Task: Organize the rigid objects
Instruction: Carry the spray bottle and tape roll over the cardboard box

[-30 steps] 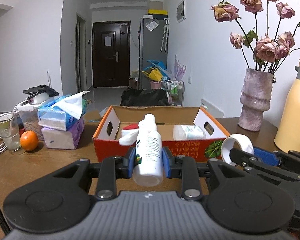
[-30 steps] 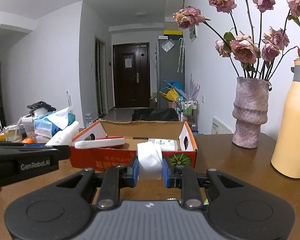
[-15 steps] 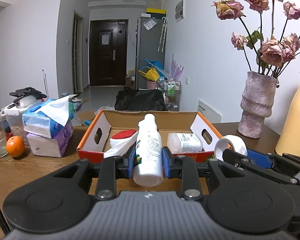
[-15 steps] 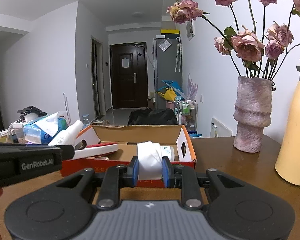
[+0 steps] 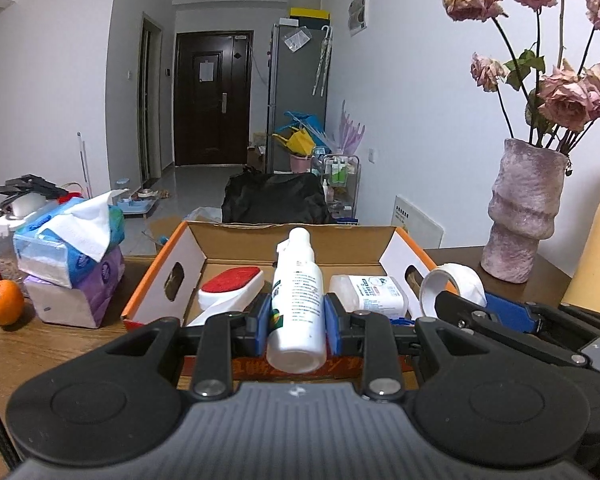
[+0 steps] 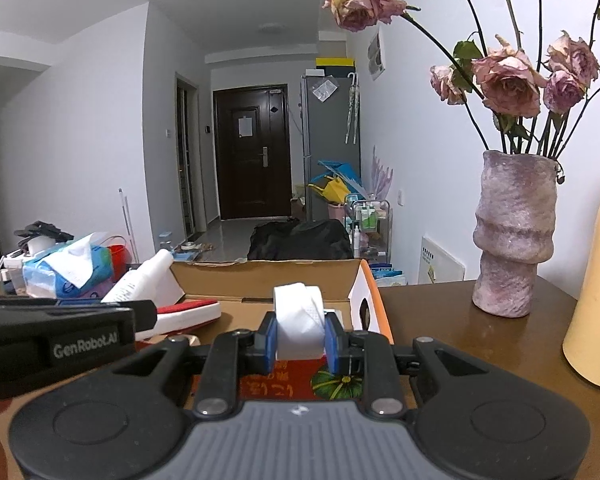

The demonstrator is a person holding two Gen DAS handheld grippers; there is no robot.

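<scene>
While one white plastic bottle (image 5: 296, 300) is clamped by the left gripper (image 5: 296, 322) and one white tape roll (image 6: 300, 322) by the right gripper (image 6: 300, 338), both are held over the orange cardboard box (image 5: 160, 276); two items are seen inside, a red-topped white brush (image 5: 230, 290) and a white packet (image 5: 374, 298).

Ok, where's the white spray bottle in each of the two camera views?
Left wrist: the white bottle is centre frame, clamped between the left gripper pads.
Right wrist: the bottle is at left, slanting up above the other gripper's black body.
Shared landmark: the orange cardboard box behind it.
</scene>
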